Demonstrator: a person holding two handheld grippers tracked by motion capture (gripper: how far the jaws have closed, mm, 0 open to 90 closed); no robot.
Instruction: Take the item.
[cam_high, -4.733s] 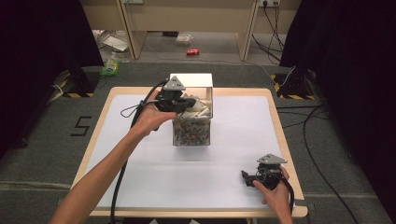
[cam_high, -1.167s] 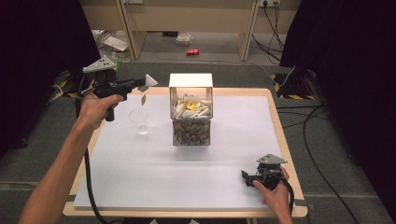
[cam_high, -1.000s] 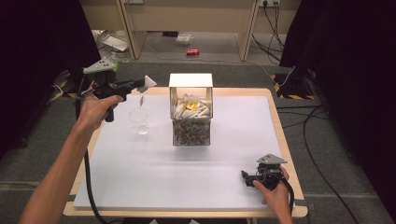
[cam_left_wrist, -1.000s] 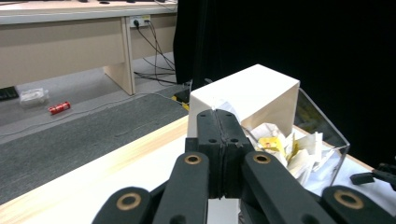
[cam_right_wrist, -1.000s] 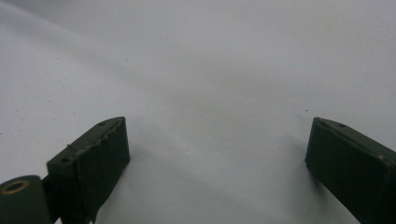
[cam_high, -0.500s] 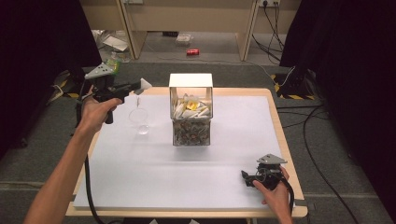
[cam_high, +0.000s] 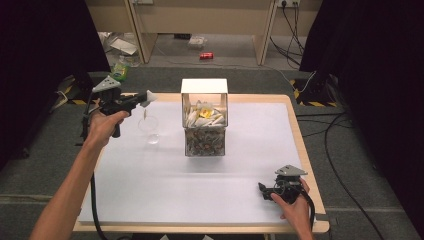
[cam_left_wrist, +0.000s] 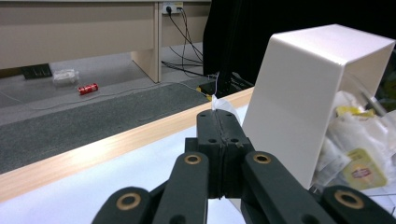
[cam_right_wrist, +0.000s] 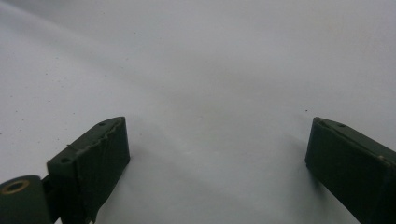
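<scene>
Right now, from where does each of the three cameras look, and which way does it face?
High view: above the person's side, facing forward and down on the white table; both forearms, left gripper, right gripper.
Left gripper view: rides that gripper, faces the white open-fronted sachet box; shut jaws pinch a small white tea bag.
Right gripper view: low over the table; open jaws.
Shared: high and left gripper views both show the box and tea bag.

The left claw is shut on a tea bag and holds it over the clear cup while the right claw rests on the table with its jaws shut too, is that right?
Not quite. The left claw is shut on the tea bag above the clear cup, but the right claw, resting on the table, has its jaws wide apart with nothing between them, as the right gripper view shows.
</scene>
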